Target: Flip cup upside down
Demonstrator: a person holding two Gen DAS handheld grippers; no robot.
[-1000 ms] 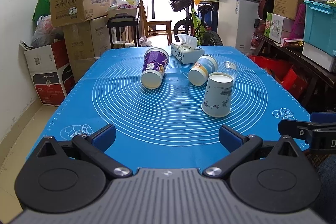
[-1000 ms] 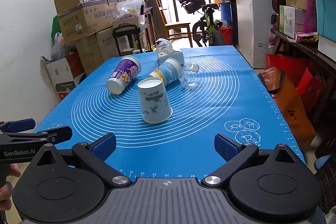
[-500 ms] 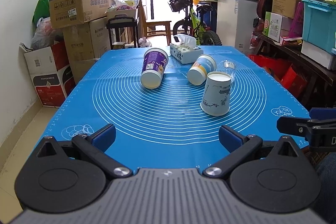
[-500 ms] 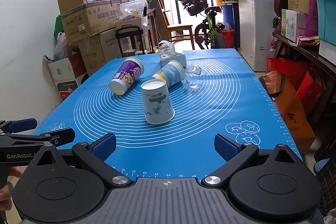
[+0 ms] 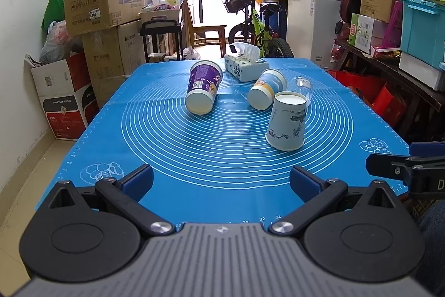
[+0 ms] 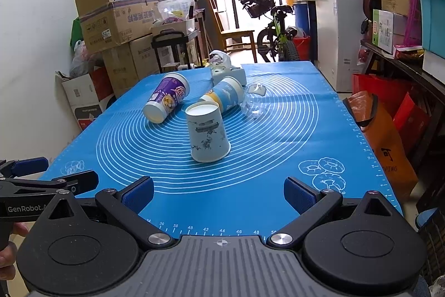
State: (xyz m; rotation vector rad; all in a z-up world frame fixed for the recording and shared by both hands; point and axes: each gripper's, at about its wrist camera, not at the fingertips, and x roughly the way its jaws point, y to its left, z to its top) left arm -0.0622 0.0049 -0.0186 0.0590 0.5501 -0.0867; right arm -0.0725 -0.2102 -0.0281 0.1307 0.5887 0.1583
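A pale blue printed paper cup (image 5: 286, 124) (image 6: 207, 137) stands upside down on the blue mat (image 5: 194, 152), rim down. A purple cup (image 5: 203, 86) (image 6: 167, 99), a blue-and-yellow cup (image 5: 267, 92) (image 6: 224, 95) and a clear plastic cup (image 5: 303, 86) (image 6: 253, 102) lie on their sides behind it. My left gripper (image 5: 221, 180) is open and empty near the mat's front edge. My right gripper (image 6: 218, 191) is open and empty, also near the front edge. Each gripper shows at the edge of the other's view.
A tissue box (image 5: 246, 66) sits at the far end of the mat. Cardboard boxes (image 5: 103, 4) stack along the left wall. A bicycle (image 5: 256, 27) and a white freezer (image 5: 314, 24) stand beyond the table. Shelves with bins (image 5: 420, 32) line the right side.
Both grippers have drawn back slightly from the cups and stay open. The cups have not moved.
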